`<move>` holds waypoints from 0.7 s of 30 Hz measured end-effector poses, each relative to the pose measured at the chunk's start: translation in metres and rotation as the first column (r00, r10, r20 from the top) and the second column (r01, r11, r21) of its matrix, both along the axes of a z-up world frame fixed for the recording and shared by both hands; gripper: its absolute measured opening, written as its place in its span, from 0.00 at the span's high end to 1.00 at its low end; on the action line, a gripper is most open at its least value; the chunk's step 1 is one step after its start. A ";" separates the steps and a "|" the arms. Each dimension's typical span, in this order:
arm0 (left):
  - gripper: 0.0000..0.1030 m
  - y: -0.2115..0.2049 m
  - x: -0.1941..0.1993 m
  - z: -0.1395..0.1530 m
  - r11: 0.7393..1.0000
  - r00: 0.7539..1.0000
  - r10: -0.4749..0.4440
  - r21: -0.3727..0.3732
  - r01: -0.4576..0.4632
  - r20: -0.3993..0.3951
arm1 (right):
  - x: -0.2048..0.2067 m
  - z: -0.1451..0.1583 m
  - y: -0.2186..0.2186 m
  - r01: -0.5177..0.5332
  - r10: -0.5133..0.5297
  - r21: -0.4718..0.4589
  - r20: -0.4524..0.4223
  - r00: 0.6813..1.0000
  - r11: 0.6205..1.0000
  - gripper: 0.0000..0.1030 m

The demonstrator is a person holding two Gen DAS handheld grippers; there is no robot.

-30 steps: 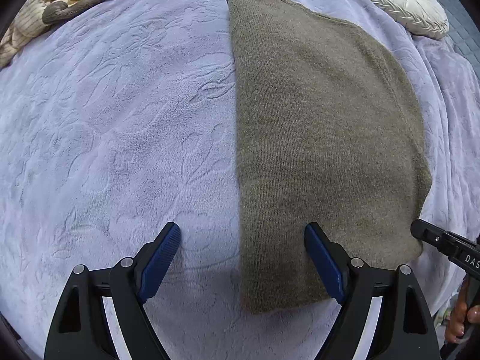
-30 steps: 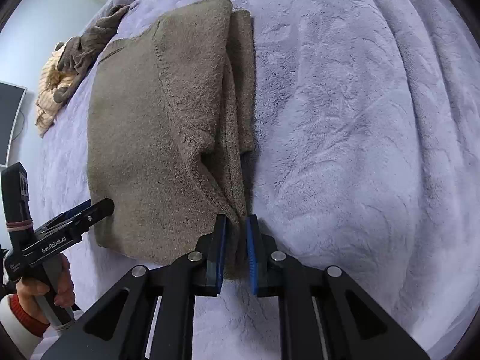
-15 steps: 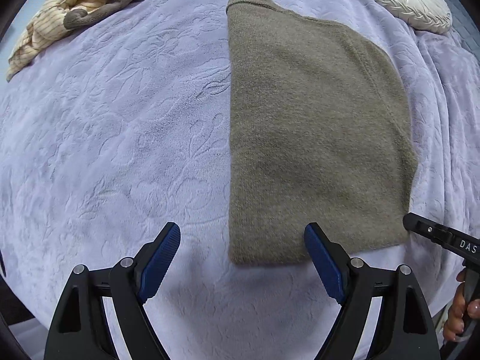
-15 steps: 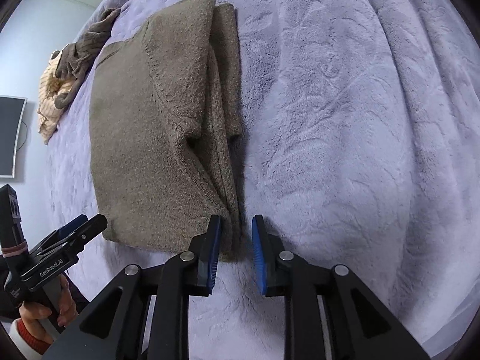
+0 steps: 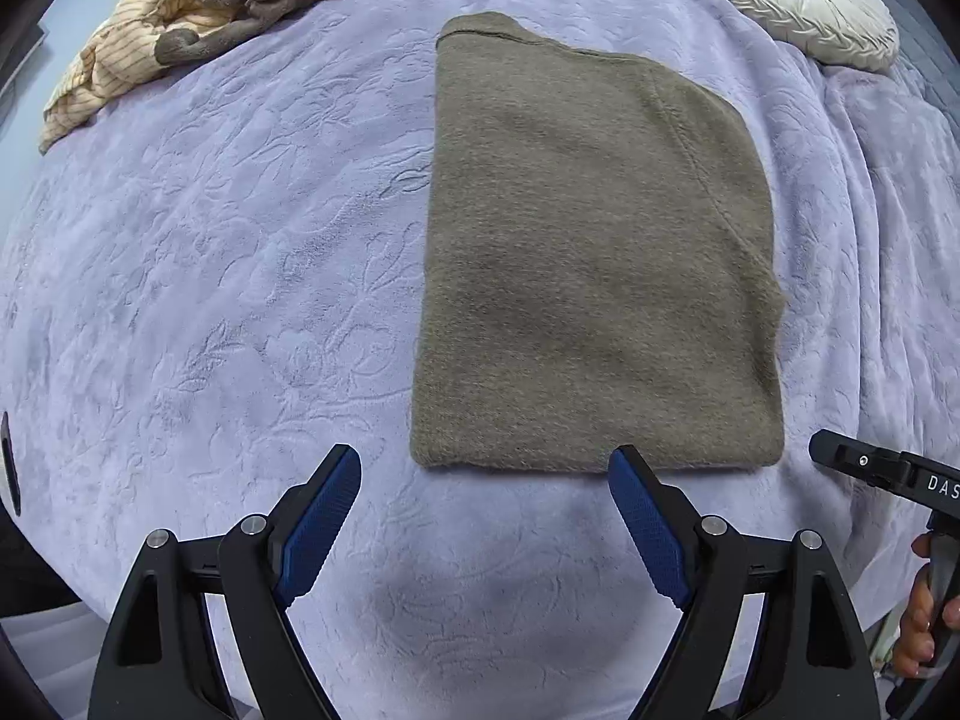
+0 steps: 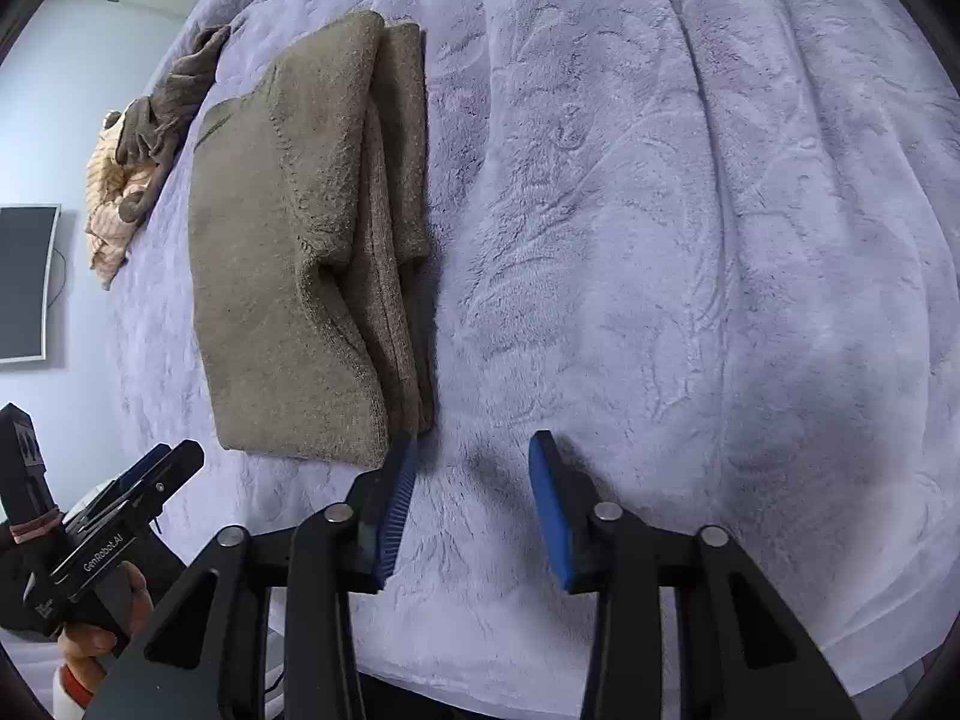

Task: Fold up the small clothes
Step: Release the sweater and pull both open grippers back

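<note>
Now my right hand-held gripper (image 6: pixel 471 507) has let go of the olive sweater (image 5: pixel 594 264): a second ago its blue pads were pinched together on the near right corner of the stacked edge, and now they stand well apart with only bedspread (image 6: pixel 690 240) between them, the left pad just beside that corner. My left hand-held gripper (image 5: pixel 483 531) is spread wide too, holding nothing, and it has drawn back, so the sweater's near hem, which lay between its fingers before, now sits just ahead of the fingertips. The sweater lies flat on the lilac bedspread as a tidy rectangle, sleeves tucked in along its right side, where the layers show as a thick doubled edge in my right view. I judge the lengthwise fold finished and released; what likely remains is one crosswise fold, hem up toward the collar, needing both near corners. A heap of other clothes (image 5: pixel 198 18) waits at the far left, and a round white cushion (image 5: pixel 798 0) sits at the far right.
</note>
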State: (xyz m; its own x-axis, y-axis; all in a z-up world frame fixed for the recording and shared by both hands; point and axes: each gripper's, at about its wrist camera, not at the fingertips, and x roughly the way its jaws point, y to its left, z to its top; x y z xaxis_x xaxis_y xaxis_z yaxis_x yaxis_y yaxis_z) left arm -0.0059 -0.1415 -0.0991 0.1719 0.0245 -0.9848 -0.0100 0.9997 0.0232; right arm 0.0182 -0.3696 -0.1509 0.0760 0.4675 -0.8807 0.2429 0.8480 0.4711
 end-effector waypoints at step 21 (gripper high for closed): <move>0.00 -0.002 0.012 -0.011 1.000 1.000 0.006 -0.011 -0.006 -0.024 | 0.011 0.003 0.013 -0.015 0.014 0.093 0.014 1.000 0.996 0.20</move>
State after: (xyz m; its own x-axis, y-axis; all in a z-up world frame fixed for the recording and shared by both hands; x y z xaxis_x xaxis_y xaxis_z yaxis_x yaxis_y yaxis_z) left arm 0.0065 -0.1437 -0.1096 0.1479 0.0147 -0.9889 -0.0156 0.9998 0.0125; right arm 0.0294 -0.3568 -0.1474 0.0802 0.5488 -0.8321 0.2244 0.8034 0.5516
